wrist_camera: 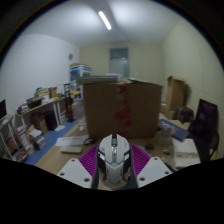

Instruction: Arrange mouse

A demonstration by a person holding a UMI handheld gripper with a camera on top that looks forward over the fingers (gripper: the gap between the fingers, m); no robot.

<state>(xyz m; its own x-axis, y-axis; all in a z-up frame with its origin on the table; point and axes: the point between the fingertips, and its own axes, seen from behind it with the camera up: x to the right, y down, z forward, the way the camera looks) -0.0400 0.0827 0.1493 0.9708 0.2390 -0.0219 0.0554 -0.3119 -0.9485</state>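
Note:
A white and grey computer mouse [113, 158] with black trim sits between my gripper's [113, 165] two fingers, its nose pointing away from me. The purple pads [90, 160] press against both of its sides, so the gripper is shut on the mouse. The mouse is held up above the table, in front of a large cardboard box.
A large brown cardboard box [121, 108] stands just ahead on the table [65, 143]. Shelves and cluttered desks [45, 108] line the left. More boxes [176, 95] and a dark chair [204, 120] stand at the right. A door [119, 63] is in the far wall.

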